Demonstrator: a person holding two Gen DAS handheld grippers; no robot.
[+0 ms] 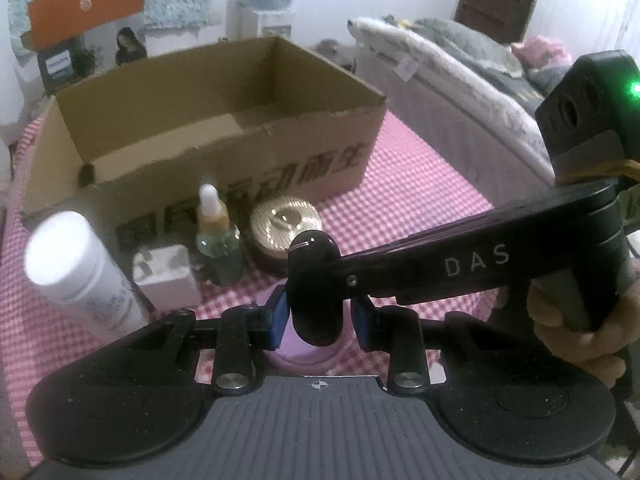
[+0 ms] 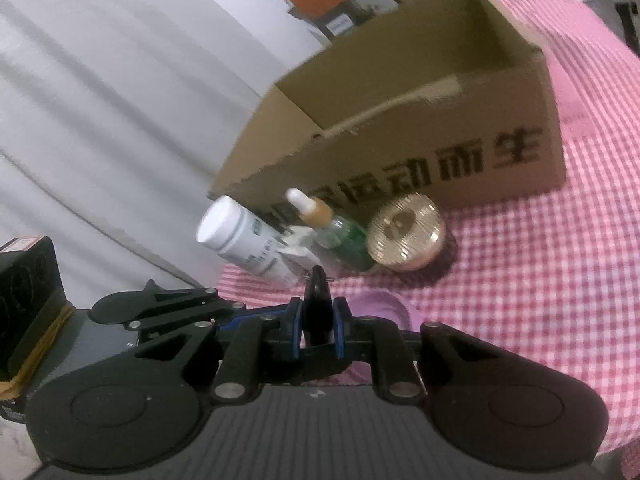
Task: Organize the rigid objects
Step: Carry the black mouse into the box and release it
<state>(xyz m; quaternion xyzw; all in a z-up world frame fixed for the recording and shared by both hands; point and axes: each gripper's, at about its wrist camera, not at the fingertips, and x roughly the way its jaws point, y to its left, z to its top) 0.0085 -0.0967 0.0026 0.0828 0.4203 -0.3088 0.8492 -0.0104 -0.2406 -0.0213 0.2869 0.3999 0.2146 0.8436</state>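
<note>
Black oval object [image 1: 316,312], dropper bottle [image 1: 218,248], gold-lidded jar [image 1: 280,228] before cardboard box [image 1: 224,168]

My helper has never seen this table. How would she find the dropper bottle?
Find the open cardboard box on the pink checked cloth. Four things stand along its printed front; the dropper bottle is between a small white box and a gold-lidded jar. Only it is green glass with a white tip.

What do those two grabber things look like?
The left gripper and right gripper are black, with round side discs, a ribbed grey deck, silver rivets and blue pads. One handle reads "DAS" in white; a black box above it shows a green light.
</note>
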